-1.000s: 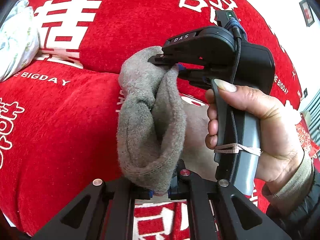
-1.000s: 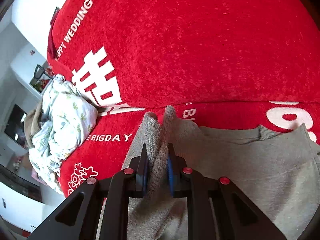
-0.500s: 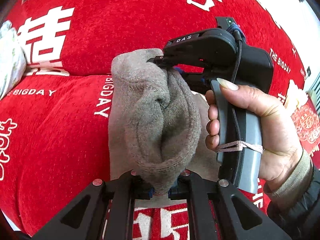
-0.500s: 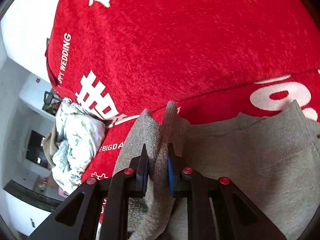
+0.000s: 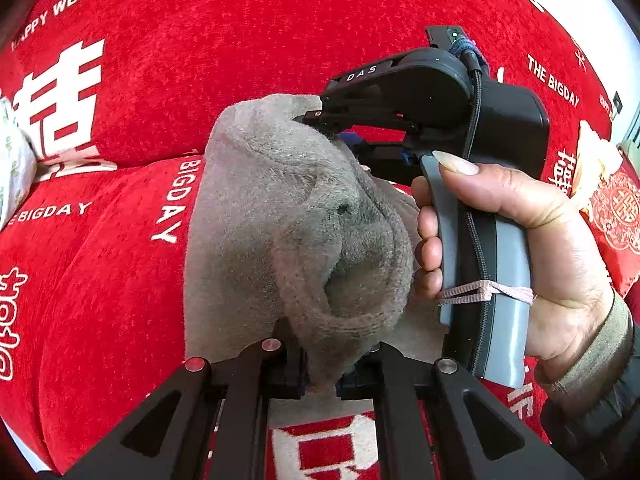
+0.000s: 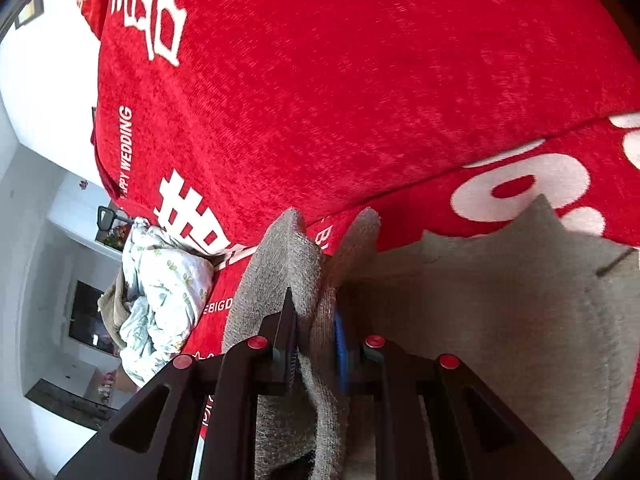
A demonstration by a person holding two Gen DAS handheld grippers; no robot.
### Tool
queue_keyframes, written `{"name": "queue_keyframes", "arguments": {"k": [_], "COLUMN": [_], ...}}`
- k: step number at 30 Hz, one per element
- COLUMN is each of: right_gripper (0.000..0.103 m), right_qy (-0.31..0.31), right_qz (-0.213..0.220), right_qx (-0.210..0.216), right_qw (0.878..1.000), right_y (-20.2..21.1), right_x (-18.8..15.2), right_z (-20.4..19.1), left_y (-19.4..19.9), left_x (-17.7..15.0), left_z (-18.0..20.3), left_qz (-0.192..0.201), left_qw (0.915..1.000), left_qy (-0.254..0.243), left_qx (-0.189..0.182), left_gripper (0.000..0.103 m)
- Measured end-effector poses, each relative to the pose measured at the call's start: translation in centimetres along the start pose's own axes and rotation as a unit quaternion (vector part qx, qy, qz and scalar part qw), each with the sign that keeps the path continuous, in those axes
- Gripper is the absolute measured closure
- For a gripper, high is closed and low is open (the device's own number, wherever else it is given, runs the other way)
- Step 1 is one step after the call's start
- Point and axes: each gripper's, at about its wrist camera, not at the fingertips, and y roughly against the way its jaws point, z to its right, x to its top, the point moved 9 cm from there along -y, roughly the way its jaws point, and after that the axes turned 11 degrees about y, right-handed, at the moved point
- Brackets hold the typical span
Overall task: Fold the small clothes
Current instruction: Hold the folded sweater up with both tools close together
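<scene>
A grey knitted garment (image 5: 288, 216) hangs bunched between both grippers above a red sofa cover. My left gripper (image 5: 322, 380) is shut on its near edge at the bottom of the left wrist view. The right gripper (image 5: 332, 128), held by a hand (image 5: 520, 232), pinches the far edge from the right. In the right wrist view my right gripper (image 6: 316, 344) is shut on a fold of the grey garment (image 6: 500, 300), whose rest lies spread on the seat to the right.
The red sofa cover (image 5: 200, 60) with white lettering fills both views, its backrest rising behind the seat. A crumpled white floral cloth (image 6: 160, 296) lies on the seat's left end, also at the left wrist view's edge as the floral cloth (image 5: 12, 160). A room with a shelf lies beyond.
Both grippers have carried the grey garment sideways across the seat toward the floral cloth and rolled. The cloth now hangs wider and more bunched between them. Both grips are unchanged.
</scene>
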Motion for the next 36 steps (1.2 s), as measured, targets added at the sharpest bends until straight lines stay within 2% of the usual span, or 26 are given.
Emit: {"name": "queue_keyframes", "arguments": {"k": [15, 36], "right_gripper": [0.086, 0.086], "right_qy": [-0.012, -0.023], "right_qz": [0.017, 0.046], "right_qx": [0.019, 0.019], "right_qw": [1.0, 0.999], "right_y": [3.9, 8.8], "right_x": [0.2, 0.5], "right_z": [3.0, 7.7], "left_y": [-0.7, -2.6], "left_x": [-0.8, -2.0], "left_z": [3.8, 9.6], "left_qz": [-0.01, -0.024], "left_qw": [0.9994, 0.9959], "left_qy": [-0.032, -0.087], "left_qx": [-0.004, -0.003], "left_gripper": [0.093, 0.093]}}
